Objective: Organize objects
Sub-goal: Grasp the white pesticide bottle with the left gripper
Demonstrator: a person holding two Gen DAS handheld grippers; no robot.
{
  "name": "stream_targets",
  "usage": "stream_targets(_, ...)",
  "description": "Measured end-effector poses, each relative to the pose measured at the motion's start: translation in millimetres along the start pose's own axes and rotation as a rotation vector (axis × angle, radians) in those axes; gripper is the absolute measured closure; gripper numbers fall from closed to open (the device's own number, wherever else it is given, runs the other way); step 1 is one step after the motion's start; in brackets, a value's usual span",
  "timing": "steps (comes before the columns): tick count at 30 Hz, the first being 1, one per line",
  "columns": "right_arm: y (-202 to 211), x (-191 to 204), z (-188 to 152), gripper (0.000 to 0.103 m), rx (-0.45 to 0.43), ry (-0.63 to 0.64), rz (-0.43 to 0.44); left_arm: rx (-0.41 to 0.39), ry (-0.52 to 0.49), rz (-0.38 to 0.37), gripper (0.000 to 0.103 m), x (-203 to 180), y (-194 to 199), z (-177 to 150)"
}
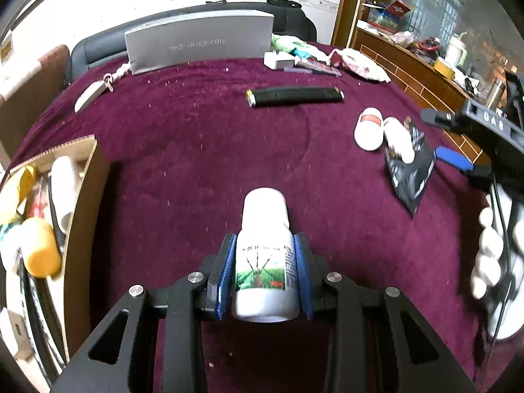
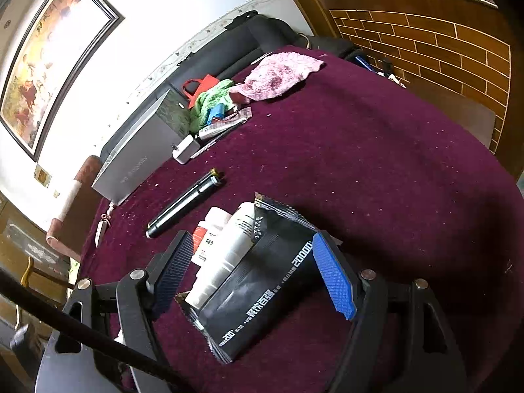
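My left gripper (image 1: 265,262) is shut on a white bottle (image 1: 265,249) with a green picture label, held above the purple cloth. A cardboard box (image 1: 88,196) with several items in it stands to its left. My right gripper (image 2: 258,271) is open, its blue pads on either side of a black foil packet (image 2: 262,285) and a white tube (image 2: 226,255) that lie on the cloth. A white jar with a red label (image 2: 209,229) lies beside the tube. The right gripper also shows at the right edge of the left wrist view (image 1: 458,160).
A black cylinder (image 1: 294,96) lies mid-table. A grey box (image 1: 199,42) stands at the back, with a white charger (image 1: 278,60), cloths and small packets (image 2: 229,121) beside it. A keyring tag (image 1: 90,95) lies at the far left. A wooden cabinet (image 1: 409,68) stands to the right.
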State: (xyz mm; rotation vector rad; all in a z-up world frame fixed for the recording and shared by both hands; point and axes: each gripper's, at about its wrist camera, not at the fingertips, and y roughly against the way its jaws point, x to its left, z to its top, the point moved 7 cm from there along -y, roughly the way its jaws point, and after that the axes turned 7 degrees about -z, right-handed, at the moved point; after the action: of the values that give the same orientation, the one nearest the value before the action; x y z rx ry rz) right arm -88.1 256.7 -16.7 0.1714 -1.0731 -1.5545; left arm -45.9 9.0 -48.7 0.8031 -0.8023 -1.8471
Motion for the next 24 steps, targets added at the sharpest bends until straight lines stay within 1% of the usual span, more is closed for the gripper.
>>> stream_targets(7,-3,0,-3,0.028,-0.014,0.024,-0.038,-0.077,0.032,-0.026,0.073,4,1,-2)
stream_targets(11,-1,-2,0,0.028,-0.031,0.005,-0.024,-0.096,0.104,-0.101,0.072,13,3,-2)
stream_targets(12,1,-4,2,0.028,-0.04,-0.006,-0.017,-0.098,0.109,-0.105,0.072,14,3,-2)
stream_targets(14,6,-6,6,0.028,-0.058,-0.028,-0.002,-0.093,0.093,-0.085,0.072,11,2,-1)
stream_targets(17,17,-4,12,0.028,-0.073,-0.084,0.062,-0.087,0.069,-0.07,0.068,7,2,-1)
stream_targets(18,19,0,14,0.028,-0.071,-0.085,0.08,-0.086,0.066,-0.069,0.067,6,2,-1)
stream_targets(20,21,14,17,0.027,-0.048,-0.059,0.112,-0.085,0.062,-0.08,0.063,5,1,-1)
stream_targets(22,16,32,17,0.027,0.002,-0.012,0.132,-0.084,0.059,-0.093,0.06,4,1,-1)
stream_targets(24,1,55,16,0.027,0.098,0.052,0.152,-0.083,0.055,-0.102,0.057,3,1,-1)
